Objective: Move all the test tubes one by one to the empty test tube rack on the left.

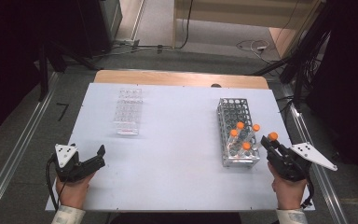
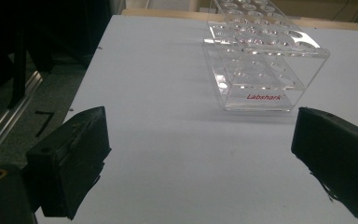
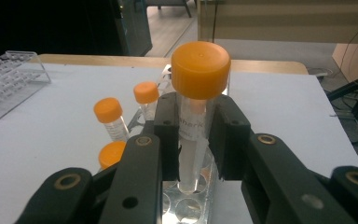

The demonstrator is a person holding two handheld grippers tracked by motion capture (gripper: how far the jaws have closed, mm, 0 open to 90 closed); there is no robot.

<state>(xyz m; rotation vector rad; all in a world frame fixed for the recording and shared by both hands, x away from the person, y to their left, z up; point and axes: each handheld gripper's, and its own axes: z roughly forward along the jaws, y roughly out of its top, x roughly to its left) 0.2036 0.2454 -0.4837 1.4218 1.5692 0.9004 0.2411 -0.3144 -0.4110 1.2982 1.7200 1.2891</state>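
My right gripper (image 1: 267, 143) is at the right edge of the table, shut on a clear tube with an orange cap (image 1: 273, 136). In the right gripper view the black pads clamp the tube (image 3: 200, 70) just below its cap, at my right gripper (image 3: 196, 135). The tube stands upright with its lower end over the holes of the metal wire rack (image 3: 193, 207). Several more orange-capped tubes (image 1: 240, 125) stand in that rack (image 1: 240, 161). My left gripper (image 1: 100, 157) rests open at the table's front left, with nothing between its fingers, as the left gripper view (image 2: 203, 149) confirms.
A clear plastic rack (image 1: 128, 112) with no tubes in it stands at the back left, straight ahead of the left gripper (image 2: 261, 60). The white tabletop (image 1: 177, 140) ends close to the right of the metal rack. Cables lie on the floor beyond the table.
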